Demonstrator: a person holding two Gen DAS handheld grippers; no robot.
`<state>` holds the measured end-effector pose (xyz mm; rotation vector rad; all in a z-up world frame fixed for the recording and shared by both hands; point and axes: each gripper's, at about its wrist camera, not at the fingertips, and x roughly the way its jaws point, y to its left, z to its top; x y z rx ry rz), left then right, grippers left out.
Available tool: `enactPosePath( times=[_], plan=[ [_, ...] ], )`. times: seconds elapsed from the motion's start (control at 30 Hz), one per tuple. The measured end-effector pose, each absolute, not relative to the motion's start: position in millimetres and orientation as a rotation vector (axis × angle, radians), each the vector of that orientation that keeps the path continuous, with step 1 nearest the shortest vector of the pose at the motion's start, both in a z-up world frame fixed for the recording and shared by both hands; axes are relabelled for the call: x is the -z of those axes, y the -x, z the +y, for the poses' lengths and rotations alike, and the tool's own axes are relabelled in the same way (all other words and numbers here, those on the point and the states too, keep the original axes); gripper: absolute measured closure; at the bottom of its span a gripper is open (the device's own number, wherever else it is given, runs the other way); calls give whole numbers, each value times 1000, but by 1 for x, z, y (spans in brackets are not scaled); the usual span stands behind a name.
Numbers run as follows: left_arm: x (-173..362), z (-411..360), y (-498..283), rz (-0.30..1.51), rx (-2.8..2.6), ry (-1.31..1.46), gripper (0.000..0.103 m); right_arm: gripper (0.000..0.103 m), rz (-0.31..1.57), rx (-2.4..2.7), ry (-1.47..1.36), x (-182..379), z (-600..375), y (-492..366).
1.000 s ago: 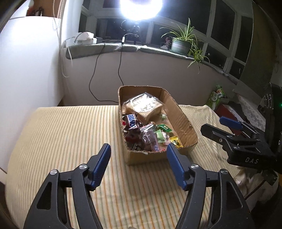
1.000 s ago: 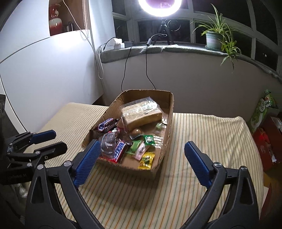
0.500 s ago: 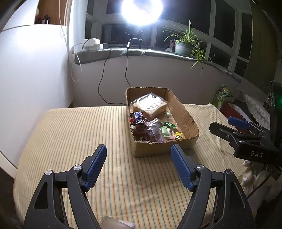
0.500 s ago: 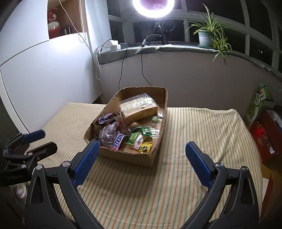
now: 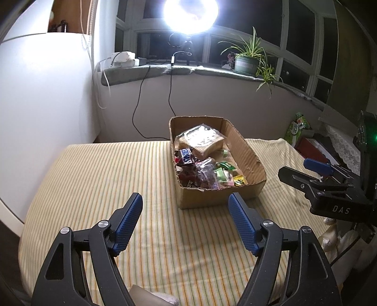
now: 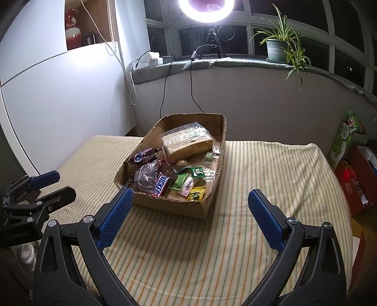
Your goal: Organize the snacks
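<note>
Cardboard box (image 6: 213,207) of snacks on striped cloth (image 5: 94,179); both grippers wide open, holding nothing.

Legible: "SNICKERS" on two bars (image 6: 162,186) (image 5: 187,157) inside the box; "DAS" on the right gripper's body as seen from the left wrist view. Other wrappers in the box, green (image 6: 197,171) and yellow (image 6: 196,194), carry print too small to read. A clear-wrapped bread slab (image 6: 188,143) lies at the box's far end. Left gripper (image 5: 185,220) hovers near the box's near wall; right gripper (image 6: 188,217) likewise, offset toward the box's right corner. Beyond the box: wall, window ledge with ring light (image 6: 206,9), cables, potted plant (image 6: 276,50). Right of the box, off the cloth, a green bag (image 6: 345,138), label unreadable. Items under the dark plastic bag (image 6: 150,175) are hidden.
</note>
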<state>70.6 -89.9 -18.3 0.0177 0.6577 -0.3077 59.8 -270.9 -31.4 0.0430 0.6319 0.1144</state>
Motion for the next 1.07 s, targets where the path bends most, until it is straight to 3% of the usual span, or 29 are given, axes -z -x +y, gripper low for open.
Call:
enactPosePath(
  times=[1.07],
  plan=[
    [12, -90, -66, 626, 315, -18, 27, 3, 634, -120, -42, 32, -268, -61]
  ],
)
